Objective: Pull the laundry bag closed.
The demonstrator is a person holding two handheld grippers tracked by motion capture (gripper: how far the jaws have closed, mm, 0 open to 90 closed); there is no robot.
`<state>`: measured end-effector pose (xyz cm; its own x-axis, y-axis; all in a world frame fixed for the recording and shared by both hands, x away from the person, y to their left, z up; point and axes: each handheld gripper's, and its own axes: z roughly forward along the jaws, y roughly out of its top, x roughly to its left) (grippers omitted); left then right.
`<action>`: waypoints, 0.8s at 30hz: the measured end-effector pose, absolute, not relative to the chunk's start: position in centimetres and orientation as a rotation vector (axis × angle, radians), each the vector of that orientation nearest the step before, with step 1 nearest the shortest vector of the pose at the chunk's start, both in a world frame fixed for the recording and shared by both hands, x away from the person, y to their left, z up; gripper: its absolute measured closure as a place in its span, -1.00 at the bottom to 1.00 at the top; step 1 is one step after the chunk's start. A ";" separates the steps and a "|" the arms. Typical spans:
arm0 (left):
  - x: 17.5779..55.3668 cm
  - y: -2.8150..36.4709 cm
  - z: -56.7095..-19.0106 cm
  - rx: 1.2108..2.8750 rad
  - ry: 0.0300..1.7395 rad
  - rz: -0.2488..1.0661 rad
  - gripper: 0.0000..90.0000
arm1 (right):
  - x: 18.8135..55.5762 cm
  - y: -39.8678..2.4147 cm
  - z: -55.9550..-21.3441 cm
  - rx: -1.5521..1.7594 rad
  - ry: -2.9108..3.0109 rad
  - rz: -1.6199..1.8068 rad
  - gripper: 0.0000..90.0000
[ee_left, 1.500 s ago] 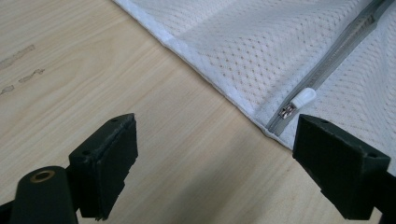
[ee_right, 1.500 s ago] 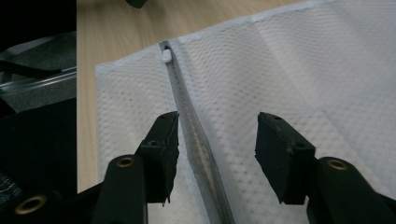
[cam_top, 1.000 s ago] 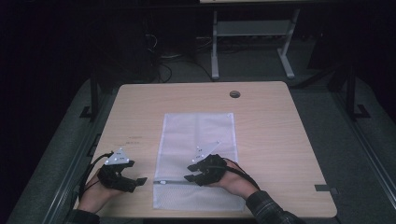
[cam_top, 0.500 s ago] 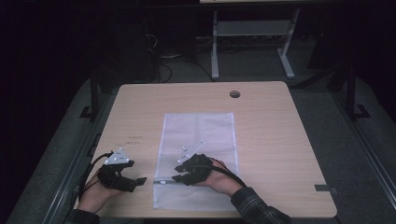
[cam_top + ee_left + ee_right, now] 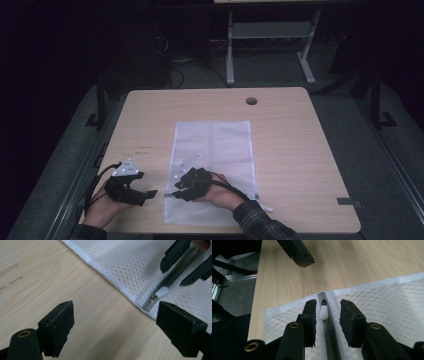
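Zipper pull between closing, not-yet-touching right gripper fingers; left gripper fingers released.

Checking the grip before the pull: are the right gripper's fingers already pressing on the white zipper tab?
No: the zipper tab lies between the right gripper fingers, with gaps either side.

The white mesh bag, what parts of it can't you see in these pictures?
- High view: the right gripper and hand cover part of the white mesh bag; its zipper is too small.
- Right gripper view: the zipper runs off the bottom edge.
- Left gripper view: the bag is cut off by the top and right edges.
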<state>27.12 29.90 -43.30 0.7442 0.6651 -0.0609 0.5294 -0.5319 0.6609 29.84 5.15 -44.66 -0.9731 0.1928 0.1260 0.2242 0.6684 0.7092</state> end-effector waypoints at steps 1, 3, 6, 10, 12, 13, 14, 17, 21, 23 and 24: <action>27.1 29.9 -43.3 2.263 0.893 0.259 -0.69 | 29.9 5.3 -44.8 -0.349 -2.834 -1.208 0.44; 27.1 29.9 -43.3 2.262 0.895 0.260 -0.69 | 29.9 5.7 -45.0 -0.345 -2.836 -1.195 0.45; 27.1 30.0 -43.3 2.262 0.896 0.261 -0.69 | 29.9 6.2 -45.5 -0.332 -2.842 -1.172 0.46; 27.1 30.0 -43.3 2.267 0.902 0.256 -0.69 | 29.9 6.7 -46.2 -0.330 -2.860 -1.130 0.48; 27.1 30.0 -43.3 2.267 0.903 0.256 -0.69 | 29.9 6.8 -46.3 -0.336 -2.860 -1.135 0.56; 27.1 30.0 -43.3 2.267 0.904 0.256 -0.69 | 30.0 6.8 -46.3 -0.335 -2.864 -1.135 0.58; 27.1 30.0 -43.3 2.268 0.904 0.256 -0.69 | 30.0 6.8 -46.3 -0.334 -2.868 -1.135 0.61; 27.1 30.0 -43.3 2.269 0.904 0.256 -0.69 | 30.0 6.8 -46.3 -0.338 -2.884 -1.134 0.75; 27.1 30.0 -43.3 2.269 0.904 0.253 -0.69 | 30.0 6.7 -46.3 -0.332 -2.890 -1.136 0.79; 27.1 30.0 -43.3 2.271 0.916 0.241 -0.69 | 30.0 6.7 -46.1 -0.337 -2.887 -1.154 0.80; 27.1 30.0 -43.3 2.273 0.924 0.232 -0.69 | 30.0 6.6 -46.0 -0.335 -2.887 -1.162 0.80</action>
